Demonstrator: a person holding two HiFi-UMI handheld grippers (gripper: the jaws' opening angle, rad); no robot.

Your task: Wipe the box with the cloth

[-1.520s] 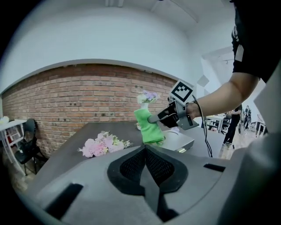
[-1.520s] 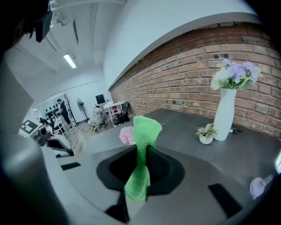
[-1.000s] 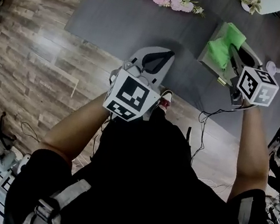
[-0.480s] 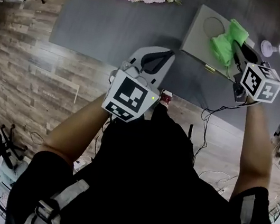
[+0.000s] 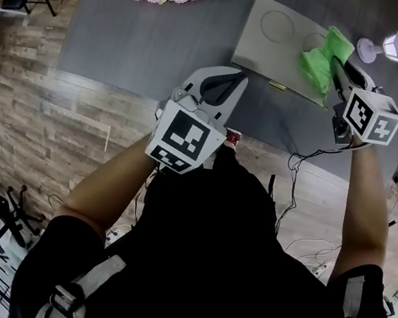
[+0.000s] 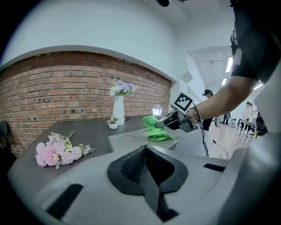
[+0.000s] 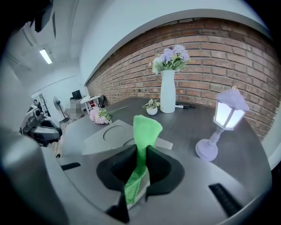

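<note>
We find the right gripper [image 5: 335, 70] clamped on the green cloth [image 5: 317, 62], which lies on the box [image 5: 268, 48] at far right, ready for wiping. The left gripper [image 5: 226, 82] is closed, empty and held clear.

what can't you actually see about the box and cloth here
Head view: the right end of the flat grey box lies hidden under the green cloth and the right gripper.
Right gripper view: that gripper's own body covers the box's near edge.
Head view: the small gold fitting on the box's front edge is too small to identify.
</note>
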